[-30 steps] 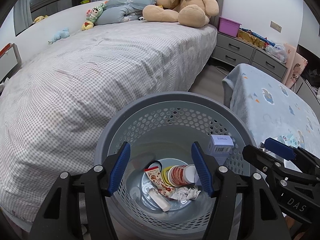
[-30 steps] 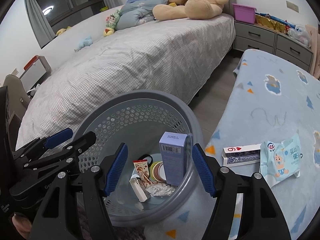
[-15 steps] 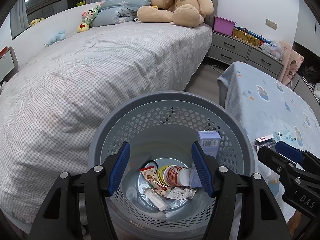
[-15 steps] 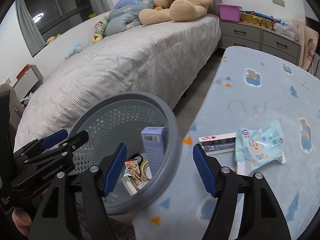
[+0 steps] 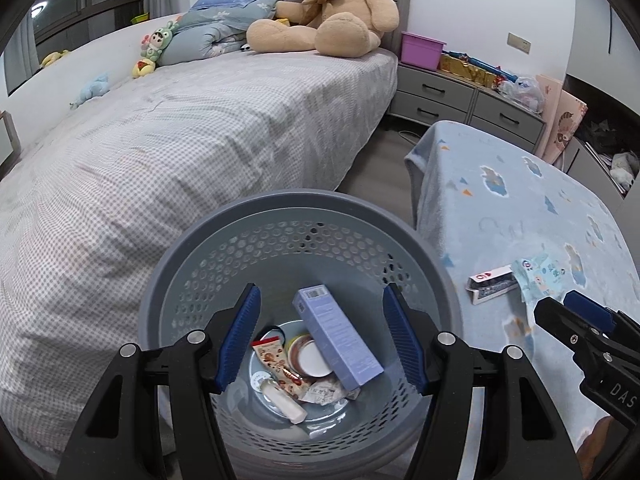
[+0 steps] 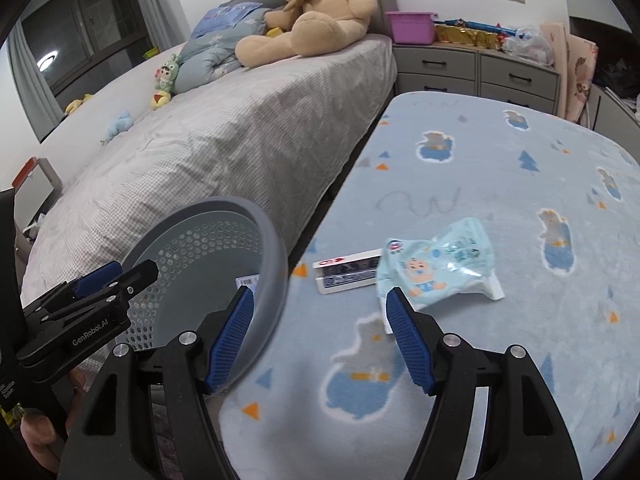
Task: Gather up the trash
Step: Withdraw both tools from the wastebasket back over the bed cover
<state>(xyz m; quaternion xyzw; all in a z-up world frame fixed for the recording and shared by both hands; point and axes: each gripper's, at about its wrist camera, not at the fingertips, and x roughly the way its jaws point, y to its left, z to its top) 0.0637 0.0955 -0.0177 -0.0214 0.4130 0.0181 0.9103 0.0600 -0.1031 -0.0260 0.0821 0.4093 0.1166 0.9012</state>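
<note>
A grey perforated basket (image 5: 304,200) stands between the bed and the blanket-covered table. Inside lie a lavender box (image 5: 336,340), a snack wrapper (image 5: 276,364), a round lid (image 5: 312,358), a white tube (image 5: 284,398) and crumpled paper (image 5: 324,392). My left gripper (image 5: 320,336) hovers open over the basket's mouth, nothing between its pads. My right gripper (image 6: 320,332) is open above the table's edge, beside the basket rim (image 6: 276,264). Just beyond it lie a pale blue wipes packet (image 6: 436,264) and a playing-card box (image 6: 346,272). The left view shows the right gripper (image 5: 558,304) at lower right.
A bed with a checked grey cover (image 5: 180,140) fills the left, with a teddy bear (image 5: 328,20) and small toys at its head. Grey drawers (image 5: 460,96) with clutter stand at the back. A strip of floor (image 5: 380,168) separates bed and table. A hand (image 6: 40,436) holds the left gripper.
My right gripper has swung right, from over the basket to over the table near the packet. The lavender box, upright against the basket wall before, now lies slanted among the trash.
</note>
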